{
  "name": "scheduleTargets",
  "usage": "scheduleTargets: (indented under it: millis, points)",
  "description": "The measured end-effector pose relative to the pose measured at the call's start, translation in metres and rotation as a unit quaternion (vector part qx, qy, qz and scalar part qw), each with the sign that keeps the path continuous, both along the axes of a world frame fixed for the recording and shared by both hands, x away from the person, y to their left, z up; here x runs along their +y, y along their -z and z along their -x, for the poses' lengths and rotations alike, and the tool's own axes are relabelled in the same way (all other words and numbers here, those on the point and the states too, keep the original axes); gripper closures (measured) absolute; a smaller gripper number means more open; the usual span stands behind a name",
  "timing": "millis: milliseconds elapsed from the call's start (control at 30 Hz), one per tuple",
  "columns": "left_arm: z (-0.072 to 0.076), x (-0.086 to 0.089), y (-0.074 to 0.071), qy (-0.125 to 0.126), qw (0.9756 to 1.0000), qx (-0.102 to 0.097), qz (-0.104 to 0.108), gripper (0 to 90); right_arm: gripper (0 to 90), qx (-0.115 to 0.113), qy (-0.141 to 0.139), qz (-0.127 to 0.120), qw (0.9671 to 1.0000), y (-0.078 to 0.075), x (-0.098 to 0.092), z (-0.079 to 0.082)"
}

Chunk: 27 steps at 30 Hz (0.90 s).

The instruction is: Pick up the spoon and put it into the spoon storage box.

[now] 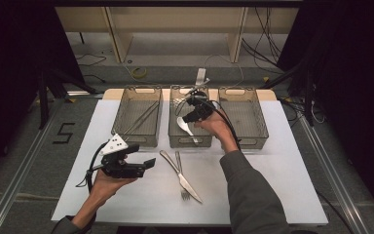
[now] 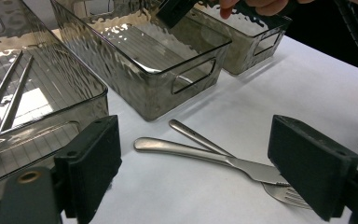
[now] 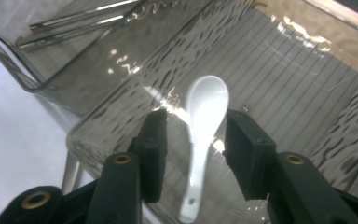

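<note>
Black jaws of the right gripper (image 3: pixel 193 140), spread and touching nothing, flank a white spoon (image 3: pixel 204 121) at frame centre, lying in the middle bin (image 3: pixel 279 60). Likely ceramic: stiff, slick, chippable; best taken across its narrow handle.

The right gripper (image 1: pixel 189 111) reaches forward with jaws parted, while the left gripper (image 1: pixel 146 165) hovers level, jaws wide apart.

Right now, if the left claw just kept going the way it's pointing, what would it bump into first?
Most likely the knife lying on the white table, crossed with the fork. The left claw stands open, aimed at them; depth is hard to judge.
</note>
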<state>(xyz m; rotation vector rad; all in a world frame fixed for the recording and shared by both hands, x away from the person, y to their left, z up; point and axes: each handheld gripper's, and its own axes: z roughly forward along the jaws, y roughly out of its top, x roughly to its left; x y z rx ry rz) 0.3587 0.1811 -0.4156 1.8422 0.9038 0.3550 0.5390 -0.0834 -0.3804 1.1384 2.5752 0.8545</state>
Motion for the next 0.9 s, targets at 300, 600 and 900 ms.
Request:
scheduleTargets:
  millis: [300,600,900]
  points:
    - [0.0,0.001,0.0,-0.009,0.9999,-0.004,-0.002,16.4,43.4,-0.036,-0.019,-0.019,0.999,-0.016,-0.011,0.031]
    - [-0.001,0.002,0.0,-0.015,0.9999,0.0,-0.001,16.3,39.8,-0.07,-0.028,-0.061,0.9953,-0.015,-0.027,0.066]
    - [-0.002,0.002,0.001,-0.019,0.9998,0.004,-0.005,16.4,37.9,-0.082,-0.031,-0.109,0.9901,0.002,-0.064,0.111]
